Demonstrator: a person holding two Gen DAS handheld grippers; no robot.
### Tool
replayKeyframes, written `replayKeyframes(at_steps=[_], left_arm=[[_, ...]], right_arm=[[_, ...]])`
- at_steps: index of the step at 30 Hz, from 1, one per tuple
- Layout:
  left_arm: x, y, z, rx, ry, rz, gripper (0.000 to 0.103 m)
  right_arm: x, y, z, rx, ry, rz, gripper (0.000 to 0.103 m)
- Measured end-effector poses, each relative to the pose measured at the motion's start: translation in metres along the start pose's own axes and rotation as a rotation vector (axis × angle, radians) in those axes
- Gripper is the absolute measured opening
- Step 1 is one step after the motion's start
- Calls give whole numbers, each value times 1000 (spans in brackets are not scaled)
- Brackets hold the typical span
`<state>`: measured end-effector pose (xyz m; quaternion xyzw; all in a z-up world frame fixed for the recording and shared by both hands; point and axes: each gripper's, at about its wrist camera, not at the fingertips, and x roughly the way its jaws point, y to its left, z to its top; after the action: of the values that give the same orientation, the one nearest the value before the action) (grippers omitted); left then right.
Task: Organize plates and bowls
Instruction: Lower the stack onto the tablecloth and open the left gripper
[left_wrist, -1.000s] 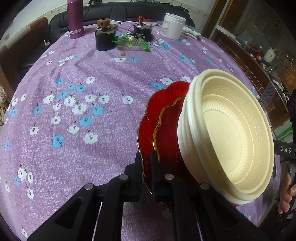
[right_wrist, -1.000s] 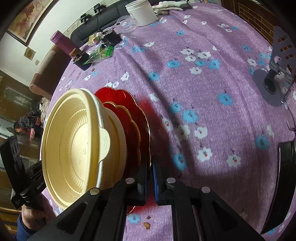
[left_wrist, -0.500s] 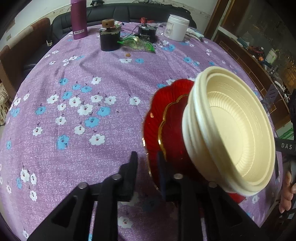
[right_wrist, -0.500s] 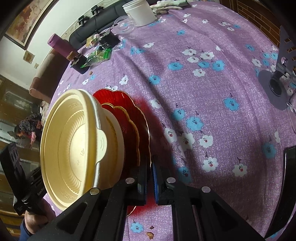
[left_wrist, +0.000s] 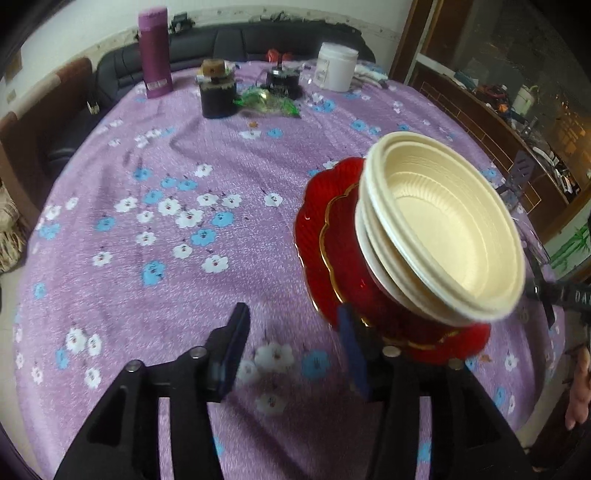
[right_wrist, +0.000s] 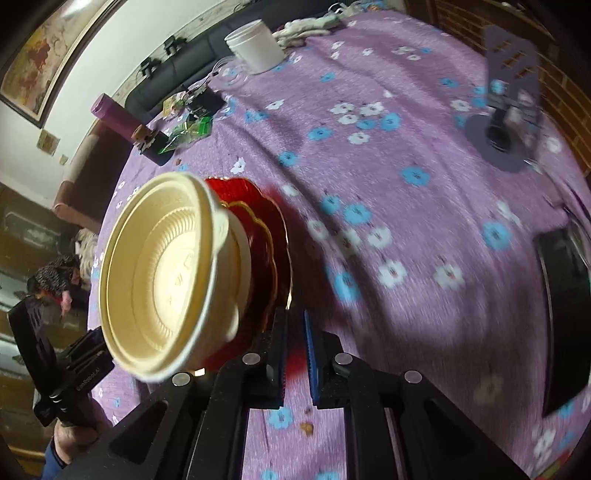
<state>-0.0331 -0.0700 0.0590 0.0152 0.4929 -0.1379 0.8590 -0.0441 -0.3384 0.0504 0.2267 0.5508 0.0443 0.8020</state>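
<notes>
Two red scalloped plates (left_wrist: 325, 236) with gold rims carry nested cream plastic bowls (left_wrist: 443, 229) on a purple flowered tablecloth (left_wrist: 166, 258). My left gripper (left_wrist: 291, 332) is opening, with only cloth between its fingers; the stack is just right of its right finger (left_wrist: 351, 343). In the right wrist view the red plates (right_wrist: 269, 221) and cream bowls (right_wrist: 166, 273) fill the left side. The right gripper (right_wrist: 293, 332) is shut on the larger plate's rim, which runs into the narrow gap. I cannot tell whether the stack rests on the cloth.
At the table's far end stand a purple flask (left_wrist: 155, 55), a dark jar (left_wrist: 218, 94), a green packet (left_wrist: 269, 103) and a white tub (left_wrist: 338, 70). A purple stand (right_wrist: 509, 110) and a black object (right_wrist: 565, 314) are at the right. A hand (right_wrist: 70, 435) holds the left gripper.
The left gripper let go of the red plate's rim, its jaws spread wide, and it drew away to the left of the stack. The right gripper kept its hold.
</notes>
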Motion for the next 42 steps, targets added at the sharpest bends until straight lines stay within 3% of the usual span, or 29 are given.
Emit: replayKeyframes(at_steps=[3, 7, 15, 17, 19, 22, 25, 27, 29, 32, 37, 42], left_arm=[[-13, -5, -13, 7, -49, 15, 64], [-15, -12, -20, 44, -33, 13, 64], [-27, -17, -30, -18, -44, 75, 65], [-31, -26, -34, -28, -47, 95, 72], [-37, -36, -36, -32, -58, 134, 87], [-46, -51, -40, -37, -77, 184, 95], [-52, -65, -42, -37, -82, 288, 99], [-49, -72, -42, -40, -29, 391, 101], [-44, -76, -42, -42, 19, 444, 101], [-45, -76, -46, -80, 32, 408, 101], [-59, -81, -44, -88, -19, 428, 101], [-69, -83, -32, -88, -42, 399, 103]], right_arm=[[-6, 4, -30, 27, -7, -23, 10], [4, 13, -60, 14, 46, -25, 15], [3, 35, -53, -137, 36, -3, 18], [4, 37, -54, -192, 50, 4, 22], [2, 33, -54, -221, 55, 16, 24], [-2, 27, -53, -260, 60, 38, 28], [-9, 23, -54, -308, 53, 50, 41], [-13, 19, -54, -332, 46, 56, 50], [-17, 17, -56, -357, 39, 62, 53], [-21, 13, -56, -382, 43, 72, 61], [-28, 17, -48, -424, 22, 61, 70], [-35, 27, -41, -472, -33, 6, 83]])
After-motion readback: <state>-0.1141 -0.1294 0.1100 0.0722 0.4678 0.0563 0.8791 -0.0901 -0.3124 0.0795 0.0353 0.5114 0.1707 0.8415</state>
